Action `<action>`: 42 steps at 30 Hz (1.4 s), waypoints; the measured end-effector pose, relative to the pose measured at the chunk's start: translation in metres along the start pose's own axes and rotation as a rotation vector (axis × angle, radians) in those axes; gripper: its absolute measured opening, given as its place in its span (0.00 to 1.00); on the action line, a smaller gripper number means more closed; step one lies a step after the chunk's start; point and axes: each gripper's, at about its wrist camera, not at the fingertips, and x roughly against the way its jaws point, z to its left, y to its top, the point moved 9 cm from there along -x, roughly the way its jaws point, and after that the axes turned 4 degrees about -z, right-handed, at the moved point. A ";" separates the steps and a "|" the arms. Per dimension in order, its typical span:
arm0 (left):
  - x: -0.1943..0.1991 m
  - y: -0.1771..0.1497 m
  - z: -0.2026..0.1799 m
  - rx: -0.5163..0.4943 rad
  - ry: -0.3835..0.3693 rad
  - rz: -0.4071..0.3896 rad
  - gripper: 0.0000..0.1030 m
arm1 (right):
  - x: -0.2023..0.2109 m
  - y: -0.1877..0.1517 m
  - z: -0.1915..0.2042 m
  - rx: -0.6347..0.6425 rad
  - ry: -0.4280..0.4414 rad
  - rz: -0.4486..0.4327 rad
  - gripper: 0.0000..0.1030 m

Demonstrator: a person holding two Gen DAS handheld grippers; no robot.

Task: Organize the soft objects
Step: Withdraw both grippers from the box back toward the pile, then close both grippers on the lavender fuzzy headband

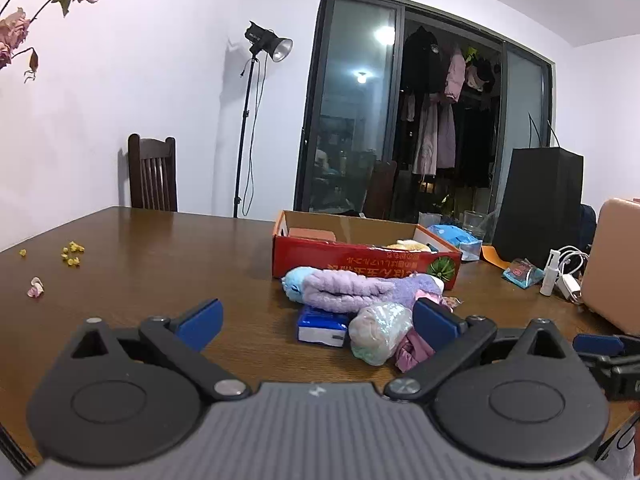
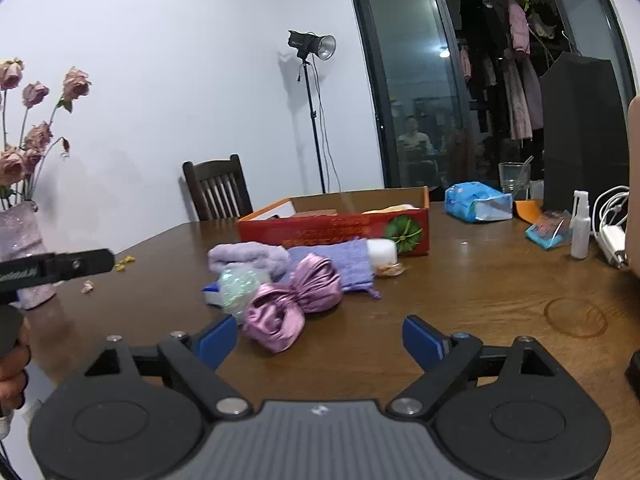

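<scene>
A pile of soft things lies on the wooden table in front of a red cardboard box. It holds a folded purple towel, a light blue plush, a shiny pink satin pouch, a glittery pale bag and a blue-white tissue pack. My left gripper is open and empty, just short of the pile. My right gripper is open and empty, with the satin pouch by its left finger.
A yellow plush lies inside the box. A blue wipes pack, glass, spray bottle, white charger cable, black bag and pink case stand at the right. A vase of dried roses stands at the left.
</scene>
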 end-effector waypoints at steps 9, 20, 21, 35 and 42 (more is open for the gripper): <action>0.000 0.000 0.000 0.017 -0.010 0.003 1.00 | -0.003 0.004 0.007 0.012 -0.014 -0.013 0.88; -0.060 -0.038 0.009 0.085 -0.030 0.156 1.00 | -0.054 -0.001 0.004 -0.054 0.016 0.052 0.81; -0.066 -0.038 0.009 0.091 -0.037 0.164 1.00 | -0.062 -0.002 0.005 -0.056 0.020 0.065 0.78; -0.194 -0.004 0.031 0.298 -0.166 0.298 0.50 | -0.204 0.039 0.038 -0.073 0.196 0.172 0.54; -0.196 -0.001 0.029 0.373 -0.256 0.339 0.31 | -0.225 0.035 0.049 -0.056 0.227 0.185 0.20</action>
